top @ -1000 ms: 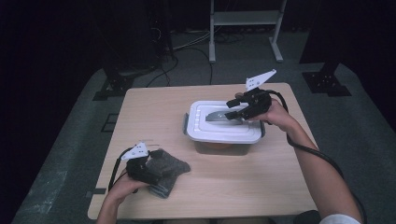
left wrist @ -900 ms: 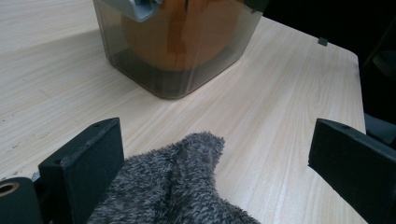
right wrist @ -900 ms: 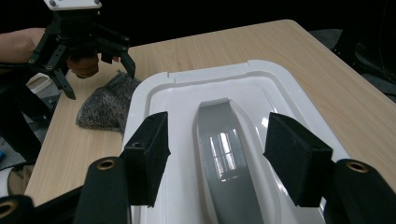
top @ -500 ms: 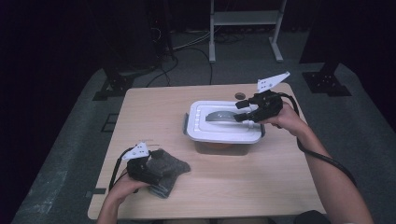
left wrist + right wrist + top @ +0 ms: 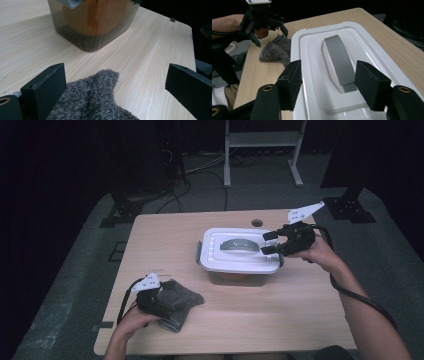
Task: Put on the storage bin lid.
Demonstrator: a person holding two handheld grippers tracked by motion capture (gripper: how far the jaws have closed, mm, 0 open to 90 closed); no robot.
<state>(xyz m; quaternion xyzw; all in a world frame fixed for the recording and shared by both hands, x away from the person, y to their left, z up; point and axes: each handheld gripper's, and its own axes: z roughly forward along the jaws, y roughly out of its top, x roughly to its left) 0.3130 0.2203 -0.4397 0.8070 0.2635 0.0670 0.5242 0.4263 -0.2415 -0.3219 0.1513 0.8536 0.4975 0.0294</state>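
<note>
The lidded box [image 5: 239,251] sits mid-surface, stiff, smooth plastic, likely slippery. Its grey handle [image 5: 338,59] on the lid is the best hold. The right gripper [image 5: 270,243] hovers at the box's right end, jaws wide and empty. Well left of the box, the left gripper [image 5: 167,306] rests over a soft cloth [image 5: 96,100], jaws wide.

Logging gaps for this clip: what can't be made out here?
- Orange contents of the lidded clear plastic box: left gripper view, blurred by tinted walls, cut off at top.
- Box body under the white lid: high view, mostly hidden.
- Fuzzy grey cloth: high view, partly covered by the left gripper.
</note>
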